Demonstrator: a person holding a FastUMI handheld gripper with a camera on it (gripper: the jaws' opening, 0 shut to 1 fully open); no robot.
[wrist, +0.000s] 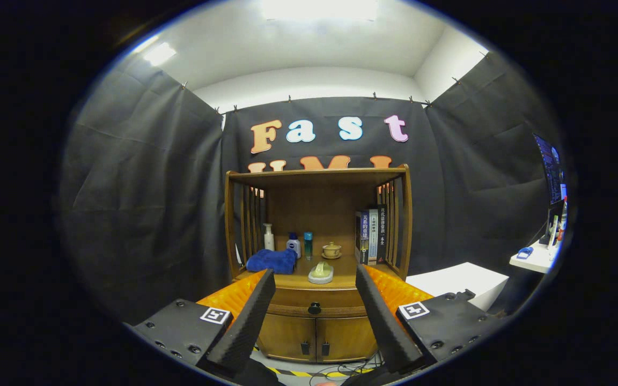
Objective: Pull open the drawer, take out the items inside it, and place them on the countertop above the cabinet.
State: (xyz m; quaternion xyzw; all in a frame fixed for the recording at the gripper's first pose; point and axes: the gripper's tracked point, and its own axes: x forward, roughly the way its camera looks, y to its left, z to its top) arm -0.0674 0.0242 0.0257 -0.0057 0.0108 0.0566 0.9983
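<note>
Straight ahead of the gripper (314,279), well beyond its fingers, stands a wooden cabinet (317,332) with slatted sides and a flat top board. The fingers are spread wide apart, gripping nothing, and frame the drawer (314,300), which is shut; its round dark knob (314,308) sits midway between them. Above the drawer, the worktop (346,273) carries a soft, crumpled blue cloth (272,261), a rounded pale dish (321,273) near the front edge, three small bottles (293,244) and a little lidded ceramic cup (332,250). Upright books (370,236) lean against the right slats. Bare worktop lies between the dish and the books. Two lower doors (317,338) are closed. A white box (462,281) sits right of the cabinet.
</note>
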